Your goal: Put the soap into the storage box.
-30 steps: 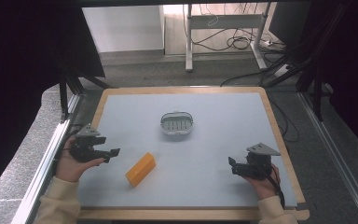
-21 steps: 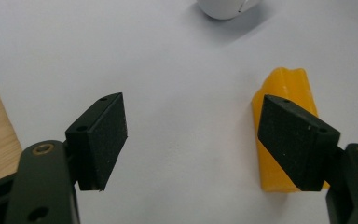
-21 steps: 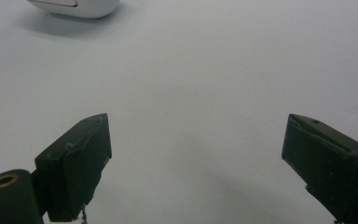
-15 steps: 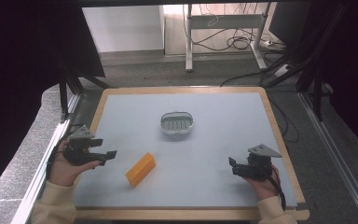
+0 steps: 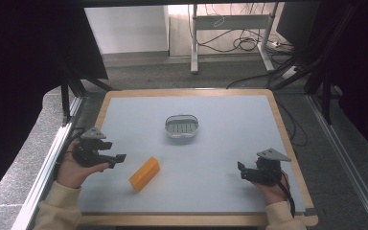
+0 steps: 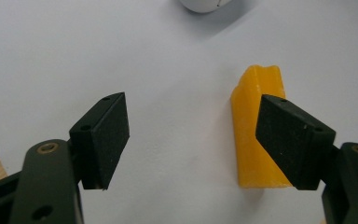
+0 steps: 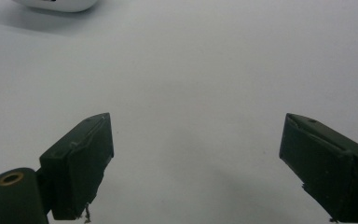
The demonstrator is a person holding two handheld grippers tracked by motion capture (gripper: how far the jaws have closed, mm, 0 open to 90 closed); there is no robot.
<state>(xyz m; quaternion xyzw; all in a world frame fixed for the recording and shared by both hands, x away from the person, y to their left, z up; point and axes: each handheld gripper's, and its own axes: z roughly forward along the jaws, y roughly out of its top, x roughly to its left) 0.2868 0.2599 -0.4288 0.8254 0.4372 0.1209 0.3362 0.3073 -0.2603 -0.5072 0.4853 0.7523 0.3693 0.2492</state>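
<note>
An orange rectangular block (image 5: 144,173) lies flat on the pale mat, left of centre near the front. My left gripper (image 5: 119,158) is held level just to the left of it, jaws open and pointing at the block without touching it. In the left gripper view the block (image 6: 251,121) lies ahead, partly behind the right-hand jaw, and the gap of the left gripper (image 6: 191,126) holds nothing. A small white oval dish (image 5: 181,126) with a slotted bottom sits mid-table. My right gripper (image 5: 242,170) rests at the front right, open and empty, and in its own view the right gripper (image 7: 196,140) faces bare mat.
The mat sits in a wooden-framed tabletop (image 5: 287,139). The white dish's edge shows at the top of both gripper views (image 6: 200,4) (image 7: 56,4). Metal rails run along both sides of the table, with cables on the floor beyond.
The left hand shifted slightly near the block. The block, the dish and the right gripper have not moved.
</note>
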